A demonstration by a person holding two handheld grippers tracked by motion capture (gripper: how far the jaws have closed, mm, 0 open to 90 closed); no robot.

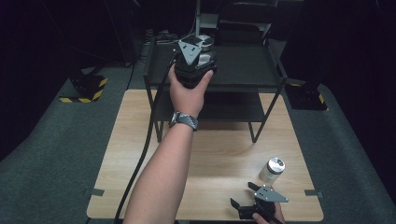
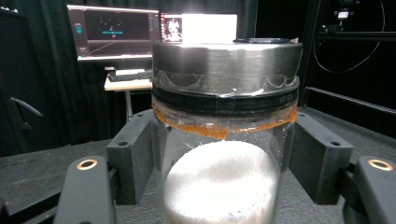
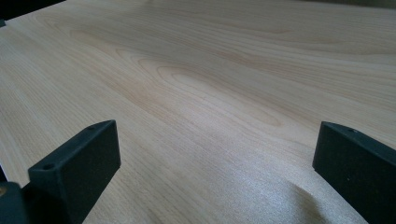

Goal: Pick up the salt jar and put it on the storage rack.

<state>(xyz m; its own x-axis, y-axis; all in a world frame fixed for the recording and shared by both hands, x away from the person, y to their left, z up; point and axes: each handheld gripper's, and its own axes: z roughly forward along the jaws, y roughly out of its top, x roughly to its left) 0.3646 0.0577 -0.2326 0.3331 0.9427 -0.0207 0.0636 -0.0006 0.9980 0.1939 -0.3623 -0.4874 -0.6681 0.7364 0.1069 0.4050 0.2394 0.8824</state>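
While your left gripper point(image 2: 224, 186) pinches one jar point(image 2: 224, 154) between its fingers point(image 2: 133, 163) over the black shelf point(image 1: 243, 65), a second jar point(image 1: 272, 170) stands on the bench point(image 1: 215, 158), just ahead of your right gripper point(image 1: 246, 200). Two jars, two grippers. Your right fingers point(image 3: 77, 170) are spread wide over bare wood, near the bench's front edge.

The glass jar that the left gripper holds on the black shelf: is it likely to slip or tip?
The jar looks smooth glass, so it may slip between the pads. Its metal lid is wide, so it seems top-heavy. The white powder inside probably adds weight low down.
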